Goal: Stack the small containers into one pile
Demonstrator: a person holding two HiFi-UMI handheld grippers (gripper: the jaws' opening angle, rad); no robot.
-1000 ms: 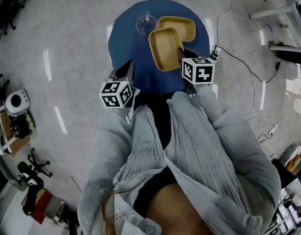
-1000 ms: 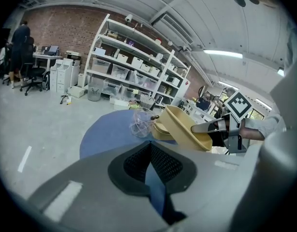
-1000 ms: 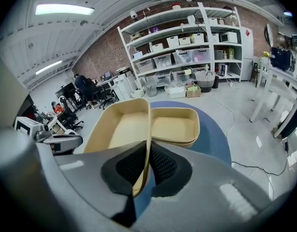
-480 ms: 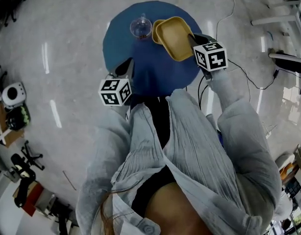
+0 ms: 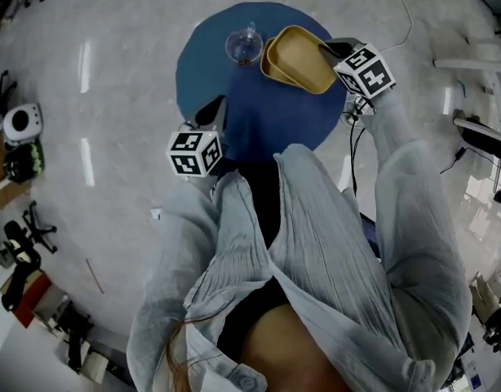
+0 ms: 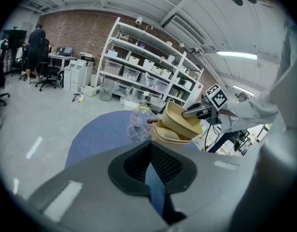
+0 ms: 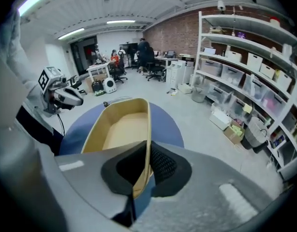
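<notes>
A tan container (image 5: pixel 303 55) hangs tilted over the far right of the round blue table (image 5: pixel 234 113); my right gripper (image 5: pixel 330 51) is shut on its right rim. In the right gripper view that rim (image 7: pixel 147 129) runs between the pads (image 7: pixel 160 166). Just under it, on the table, a second tan container (image 5: pixel 269 60) peeks out at the left; whether the two touch is hidden. In the left gripper view the held container (image 6: pixel 180 120) leans above the lower one (image 6: pixel 168 135). My left gripper (image 5: pixel 214 113) hovers at the table's near edge, shut with nothing in it.
A clear stemmed glass (image 5: pixel 244 46) stands just left of the containers, close to them. Cables (image 5: pixel 352 137) trail on the floor right of the table. Storage shelves (image 7: pixel 245 66) line the brick wall, with desks and people far behind.
My right gripper has carried the tan container from the table's middle to the far right, over the second container, rolling it as it went. The left gripper has hardly shifted.
</notes>
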